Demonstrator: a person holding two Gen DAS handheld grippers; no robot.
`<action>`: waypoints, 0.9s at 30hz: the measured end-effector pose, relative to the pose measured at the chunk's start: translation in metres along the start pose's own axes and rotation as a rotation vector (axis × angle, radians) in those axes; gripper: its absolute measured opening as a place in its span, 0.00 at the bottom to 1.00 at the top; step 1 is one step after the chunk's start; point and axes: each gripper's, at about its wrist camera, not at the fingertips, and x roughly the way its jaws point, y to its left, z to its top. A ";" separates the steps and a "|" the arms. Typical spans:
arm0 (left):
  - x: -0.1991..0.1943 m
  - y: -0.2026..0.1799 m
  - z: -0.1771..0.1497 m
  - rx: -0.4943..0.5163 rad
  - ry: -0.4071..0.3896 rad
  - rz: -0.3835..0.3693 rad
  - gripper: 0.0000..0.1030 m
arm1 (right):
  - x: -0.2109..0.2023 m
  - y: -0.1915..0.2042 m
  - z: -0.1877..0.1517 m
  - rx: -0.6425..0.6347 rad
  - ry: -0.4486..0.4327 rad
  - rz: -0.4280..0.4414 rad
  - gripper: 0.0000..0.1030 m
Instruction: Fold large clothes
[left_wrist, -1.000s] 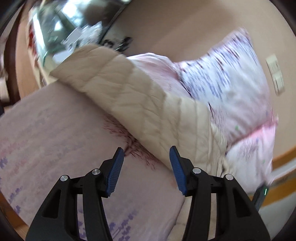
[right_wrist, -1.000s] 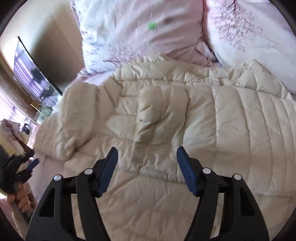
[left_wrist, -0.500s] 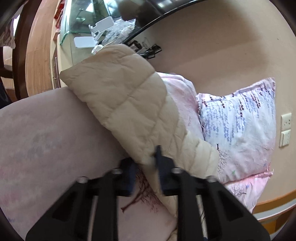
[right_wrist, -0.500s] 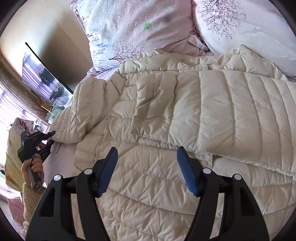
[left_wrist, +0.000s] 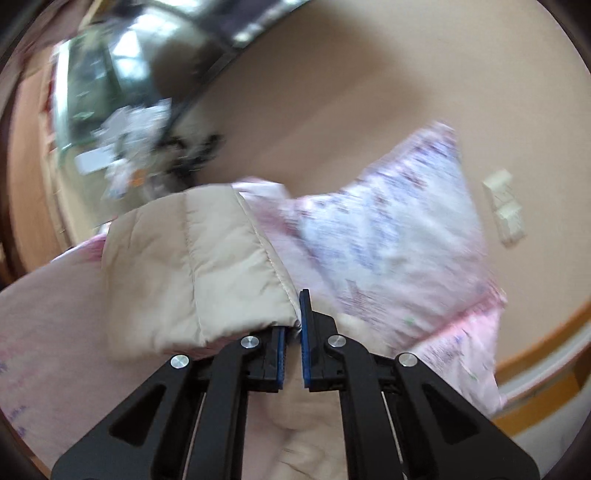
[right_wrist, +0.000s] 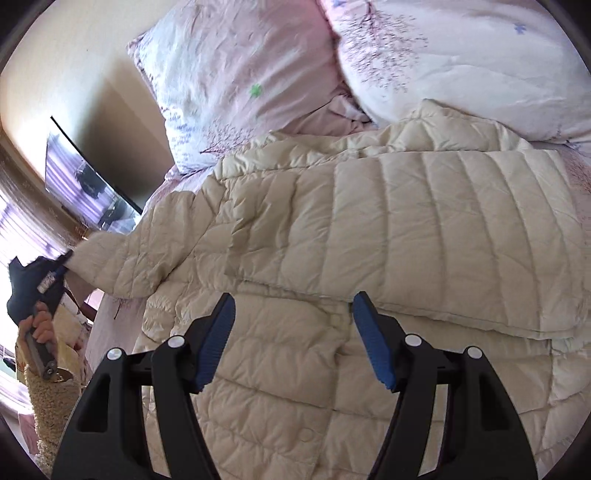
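A cream quilted down jacket (right_wrist: 369, 236) lies spread on the bed, one sleeve folded across its body. My left gripper (left_wrist: 293, 325) is shut on the cuff of the other sleeve (left_wrist: 192, 266) and holds it lifted off the bed. In the right wrist view that gripper (right_wrist: 55, 271) shows at the far left, at the end of the stretched sleeve (right_wrist: 125, 262). My right gripper (right_wrist: 291, 325) is open and empty, hovering above the jacket's front.
Pink floral pillows (right_wrist: 236, 74) lie against the wall beyond the jacket; one also shows in the left wrist view (left_wrist: 388, 243). A pink bedsheet (left_wrist: 48, 325) covers the bed. A dark television (right_wrist: 85, 184) hangs at left. A cluttered glass table (left_wrist: 110, 110) stands past the bed.
My left gripper has closed on the sleeve cuff and lifted it. My right gripper has drawn back a little over the jacket, staying open.
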 end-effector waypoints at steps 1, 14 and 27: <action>0.002 -0.014 -0.004 0.029 0.010 -0.025 0.05 | -0.002 -0.003 -0.001 0.004 -0.004 -0.001 0.65; 0.073 -0.165 -0.132 0.382 0.309 -0.267 0.05 | -0.027 -0.045 -0.007 0.074 -0.050 -0.031 0.65; 0.160 -0.176 -0.245 0.480 0.600 -0.185 0.05 | -0.039 -0.068 -0.009 0.103 -0.074 -0.073 0.65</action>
